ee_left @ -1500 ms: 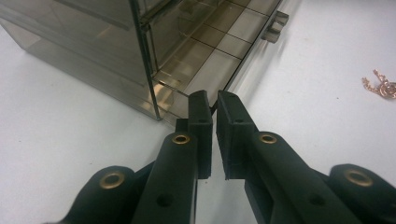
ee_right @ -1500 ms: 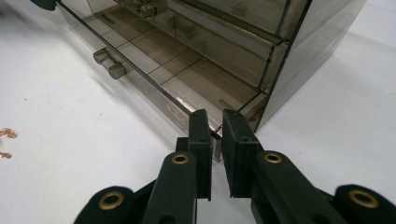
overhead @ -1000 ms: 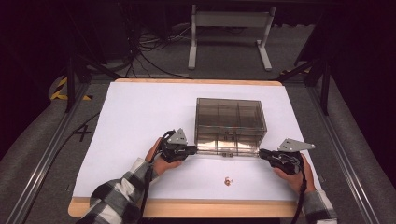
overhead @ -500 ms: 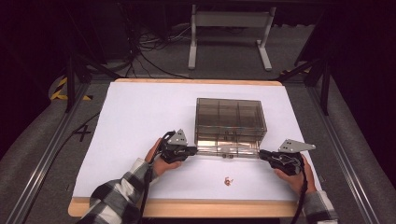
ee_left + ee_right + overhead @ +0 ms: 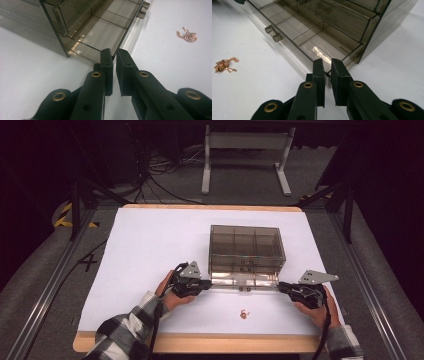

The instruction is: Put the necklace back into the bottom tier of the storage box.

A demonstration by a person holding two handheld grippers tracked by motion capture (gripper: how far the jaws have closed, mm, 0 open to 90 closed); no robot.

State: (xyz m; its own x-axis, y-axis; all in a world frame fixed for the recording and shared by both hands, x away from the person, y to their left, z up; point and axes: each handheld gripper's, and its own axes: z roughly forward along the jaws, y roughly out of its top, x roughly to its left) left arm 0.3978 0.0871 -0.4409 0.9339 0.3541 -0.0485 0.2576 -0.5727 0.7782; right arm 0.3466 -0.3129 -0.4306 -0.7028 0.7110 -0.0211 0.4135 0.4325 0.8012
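A smoky clear drawer box (image 5: 247,245) stands on the white table sheet (image 5: 150,245). Its bottom drawer (image 5: 244,279) is pulled out toward me, and its compartments look bare. My left gripper (image 5: 207,285) is at the drawer's front left corner, jaws nearly together on the thin front wall (image 5: 130,37). My right gripper (image 5: 281,287) pinches the front right corner the same way. In the gripper views, the left gripper (image 5: 113,53) and the right gripper (image 5: 327,63) each have the drawer's (image 5: 312,37) corner edge between their tips. A small copper-coloured chain (image 5: 244,314) lies loose in front of the drawer.
The chain (image 5: 187,35) lies on the sheet right of the left jaws, and the chain (image 5: 223,65) sits far left of the right jaws. Two small knobs (image 5: 273,33) stick out of the drawer front. Metal rails (image 5: 45,295) run along both table sides.
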